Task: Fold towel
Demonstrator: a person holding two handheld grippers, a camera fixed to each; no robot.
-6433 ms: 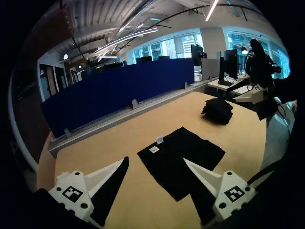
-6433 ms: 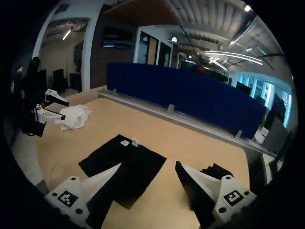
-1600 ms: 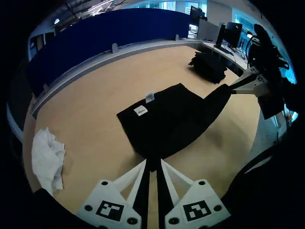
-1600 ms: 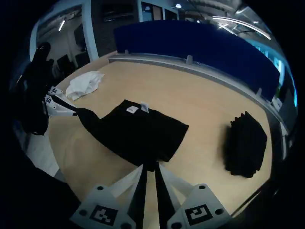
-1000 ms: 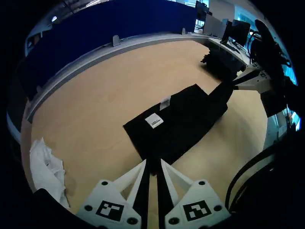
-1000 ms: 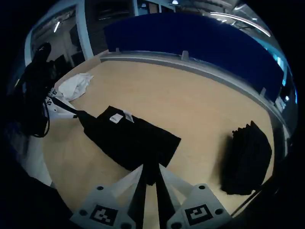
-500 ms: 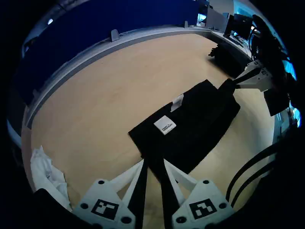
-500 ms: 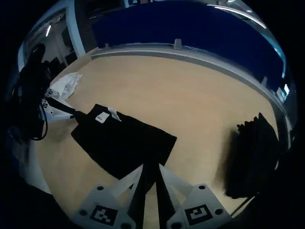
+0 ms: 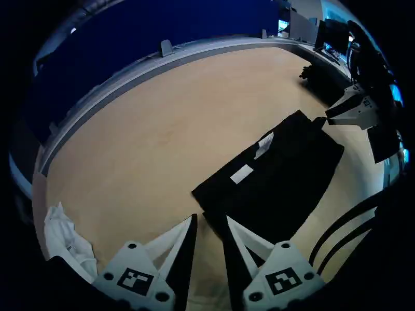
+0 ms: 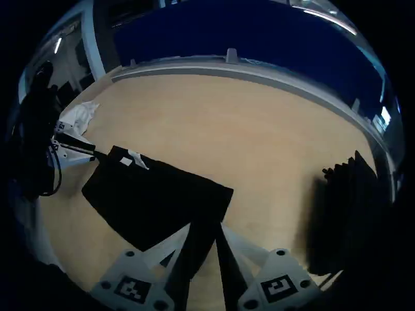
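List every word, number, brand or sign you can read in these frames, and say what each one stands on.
No text here can be read.
white tags on the black towel: any print is too small and blurred to read.
black-and-white markers on the left hand-held gripper and on the right hand-held gripper: square patterns, no letters or numbers.

The left tongs (image 9: 208,224) point forward and downward, fingers (image 9: 176,246) parted by a narrow gap. The right tongs (image 10: 206,230) tilt down the same way, their fingers only a slit apart. Seen from the left gripper view, the right tongs sit far off at the right with tips spread in a small V, aimed inward toward the left pair.
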